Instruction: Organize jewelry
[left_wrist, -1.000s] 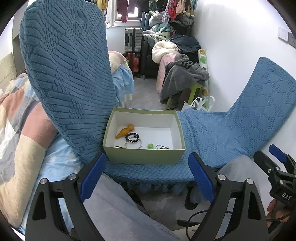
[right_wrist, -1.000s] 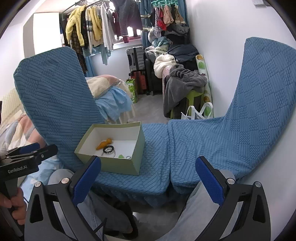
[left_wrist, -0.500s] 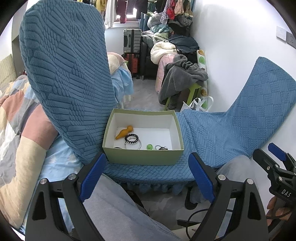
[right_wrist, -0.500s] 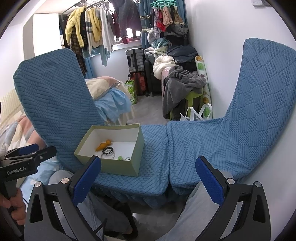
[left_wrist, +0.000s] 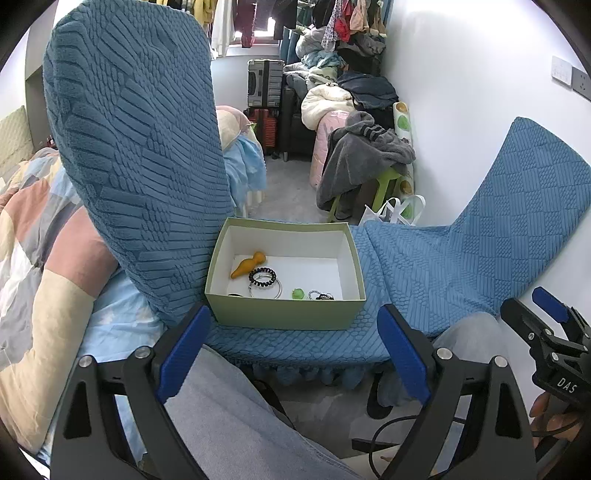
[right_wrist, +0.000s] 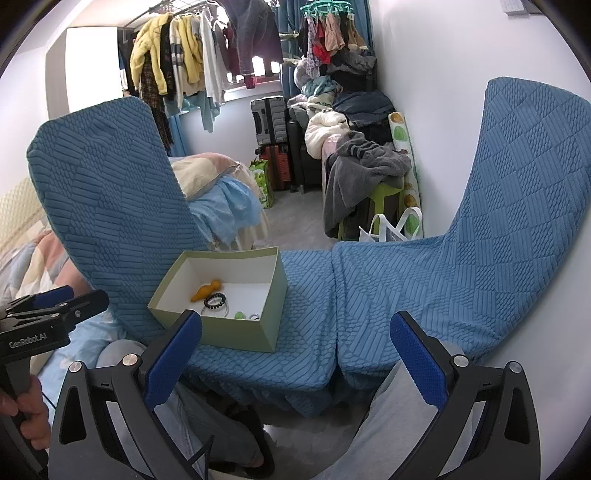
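A pale green open box (left_wrist: 284, 315) (right_wrist: 236, 334) stands on the blue seat cushion. Inside lie an orange clip (left_wrist: 247, 265) (right_wrist: 205, 289), a black spiral hair tie (left_wrist: 262, 276) (right_wrist: 215, 300) on a metal ring, a small green piece (left_wrist: 297, 293) (right_wrist: 239, 315) and a small dark chain trinket (left_wrist: 320, 295). My left gripper (left_wrist: 291, 349) is open and empty, in front of the box's near wall. My right gripper (right_wrist: 295, 349) is open and empty, in front of the seat edge, right of the box.
Two blue covered chairs (left_wrist: 140, 147) (right_wrist: 480, 236) stand side by side, backs at left and right. My grey-trousered knees (left_wrist: 236, 417) are below the grippers. A bed (left_wrist: 33, 236) lies at left. Suitcases and clothes piles (right_wrist: 343, 122) fill the far end.
Both views have shifted only slightly; the box sits a little farther off. Both grippers stay open and empty.
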